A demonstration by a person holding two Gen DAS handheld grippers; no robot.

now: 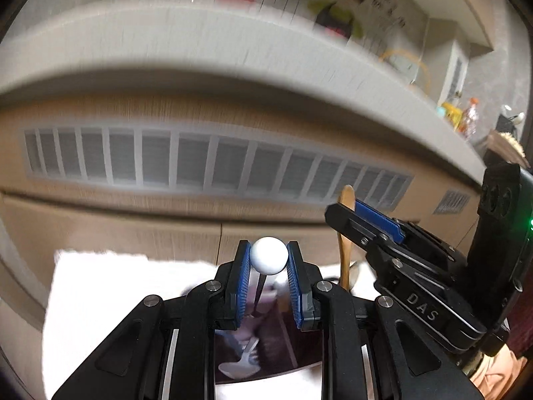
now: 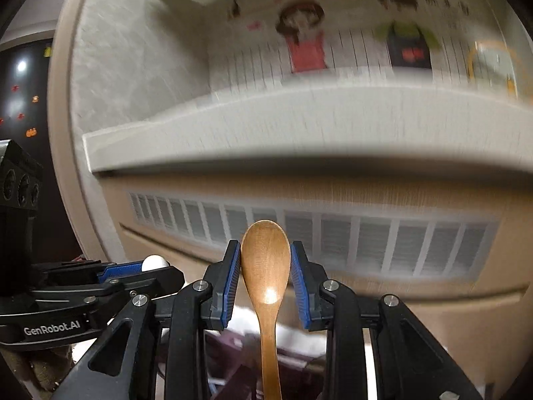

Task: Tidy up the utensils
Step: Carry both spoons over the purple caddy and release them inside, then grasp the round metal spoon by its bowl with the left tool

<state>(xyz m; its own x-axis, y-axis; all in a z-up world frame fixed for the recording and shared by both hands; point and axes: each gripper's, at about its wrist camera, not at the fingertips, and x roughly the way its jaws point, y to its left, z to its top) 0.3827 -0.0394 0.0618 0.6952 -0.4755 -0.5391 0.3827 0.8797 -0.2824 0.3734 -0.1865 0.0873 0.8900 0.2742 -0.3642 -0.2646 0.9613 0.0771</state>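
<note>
blurred behind both grippers is a beige wall with a long vent grille (image 2: 299, 243) under a white ledge. right gripper (image 2: 265, 263) is clamped on the bowl of a wooden spoon (image 2: 265, 260), bowl up, handle hanging down, long axis upright. left gripper (image 1: 268, 260) is clamped on a white ball-topped utensil (image 1: 268, 256), its dark stem down. both are lifted, probably for carrying to a holder.

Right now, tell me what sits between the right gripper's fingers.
A wooden spoon, bowl up between the blue pads, handle hanging down; the right wrist view shows it.
</note>
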